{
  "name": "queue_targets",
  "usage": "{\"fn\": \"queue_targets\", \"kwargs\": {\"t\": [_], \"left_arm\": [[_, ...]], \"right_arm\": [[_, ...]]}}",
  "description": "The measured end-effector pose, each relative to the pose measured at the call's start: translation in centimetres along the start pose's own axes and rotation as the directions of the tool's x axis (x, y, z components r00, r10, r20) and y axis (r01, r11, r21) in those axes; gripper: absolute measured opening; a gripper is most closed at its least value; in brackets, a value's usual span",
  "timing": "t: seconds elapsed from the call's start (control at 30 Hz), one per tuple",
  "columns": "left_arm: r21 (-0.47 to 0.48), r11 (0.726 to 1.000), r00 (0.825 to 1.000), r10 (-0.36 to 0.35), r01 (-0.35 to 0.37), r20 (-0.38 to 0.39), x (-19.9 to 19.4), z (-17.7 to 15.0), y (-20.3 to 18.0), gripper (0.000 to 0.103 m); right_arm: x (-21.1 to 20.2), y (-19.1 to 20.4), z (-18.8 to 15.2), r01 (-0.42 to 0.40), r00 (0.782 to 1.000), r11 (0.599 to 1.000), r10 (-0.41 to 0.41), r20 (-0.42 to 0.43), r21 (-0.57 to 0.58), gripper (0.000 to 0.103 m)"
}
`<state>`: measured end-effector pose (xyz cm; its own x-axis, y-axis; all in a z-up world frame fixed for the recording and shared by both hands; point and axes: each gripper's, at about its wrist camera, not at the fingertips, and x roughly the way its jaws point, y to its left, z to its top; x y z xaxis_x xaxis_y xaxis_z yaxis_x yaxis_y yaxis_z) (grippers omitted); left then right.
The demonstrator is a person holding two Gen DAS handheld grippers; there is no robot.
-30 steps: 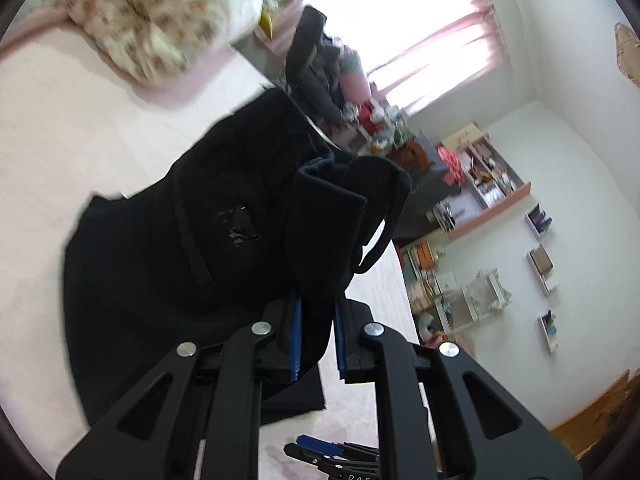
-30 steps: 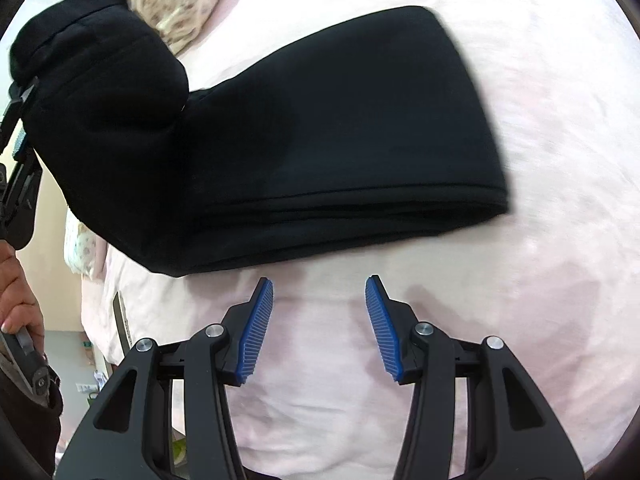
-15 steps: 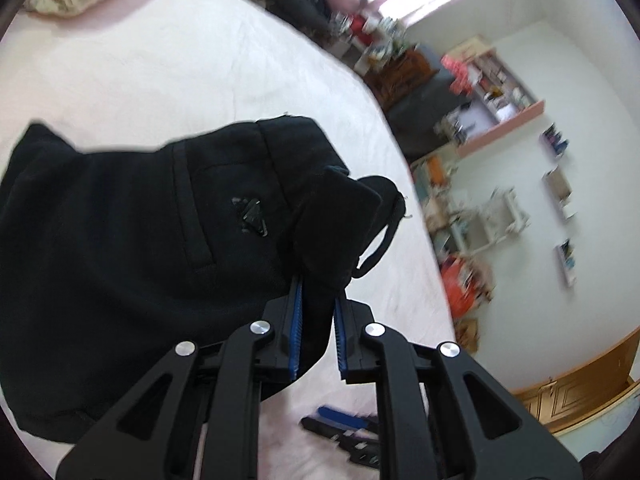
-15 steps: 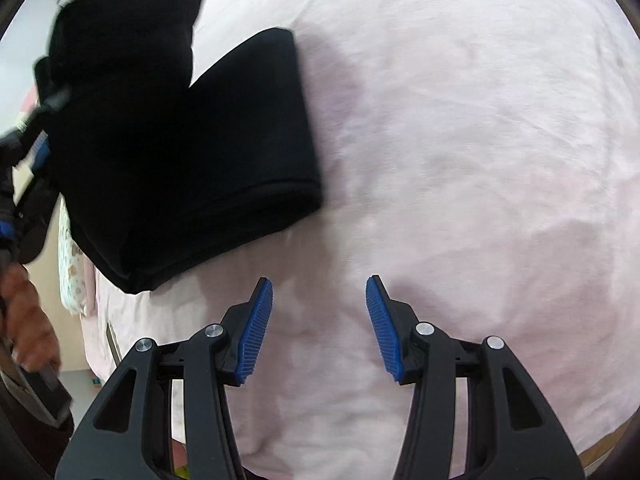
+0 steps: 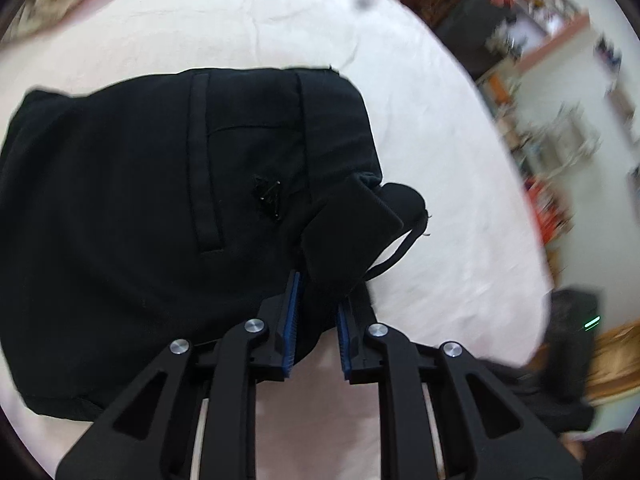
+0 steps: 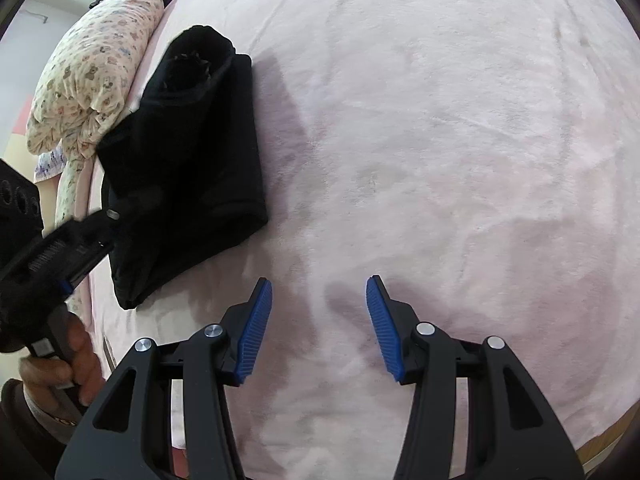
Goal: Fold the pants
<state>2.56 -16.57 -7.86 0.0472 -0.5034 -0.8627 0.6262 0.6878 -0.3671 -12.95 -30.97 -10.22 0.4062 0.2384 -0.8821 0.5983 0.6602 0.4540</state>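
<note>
A pair of black fabric pants (image 5: 168, 200), folded into a thick rectangular bundle, lies on a pale pink plush bed cover (image 5: 440, 184). Seen from the right wrist camera, the bundle (image 6: 188, 160) sits toward the left side of the bed, just beside a cream pillow with a small floral print (image 6: 92, 80), with a rolled dark end at its far side.

The left gripper (image 5: 316, 312) points steeply down at the near edge of the pants. A bunched corner of the waistband, with a thin loop hanging off it, rises between its blue-ribbed black fingers (image 5: 291, 320). The jaws are narrow and opening at this moment, with the cloth between them; the left pad touches the fabric, and a thin gap shows at the right pad. From the right wrist view, a person's hand (image 6: 60, 364) in a dark sleeve grips the handle of this left gripper (image 6: 110, 216).

The right gripper (image 6: 319, 320) hovers over bare pink cover, well apart from the pants. Its blue-padded fingers (image 6: 256, 328) are spread about halfway with nothing between them.

Blurred shelves and clutter fill the room's background beyond the bed.
</note>
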Motion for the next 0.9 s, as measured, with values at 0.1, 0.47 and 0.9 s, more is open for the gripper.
{"fn": "queue_targets", "kwargs": {"t": [0.1,0.47,0.9], "left_arm": [[0.102,0.991,0.996,0.090,-0.090,-0.001,0.0,-0.1,-2.0,0.027],[0.174,0.985,1.000,-0.009,0.006,0.017,-2.7,-3.4,-4.7,0.099],[-0.203,0.964,0.965,0.205,-0.170,0.165,-9.7,-2.8,7.0,0.101]], "right_arm": [[0.1,0.6,0.2,0.007,1.000,1.000,-0.007,0.009,-0.003,0.052],[-3.5,1.8,3.5,0.032,0.980,0.998,-0.020,0.197,-0.057,0.051],[0.3,14.7,6.0,-0.001,0.978,0.903,0.091,0.190,-0.429,0.046]]}}
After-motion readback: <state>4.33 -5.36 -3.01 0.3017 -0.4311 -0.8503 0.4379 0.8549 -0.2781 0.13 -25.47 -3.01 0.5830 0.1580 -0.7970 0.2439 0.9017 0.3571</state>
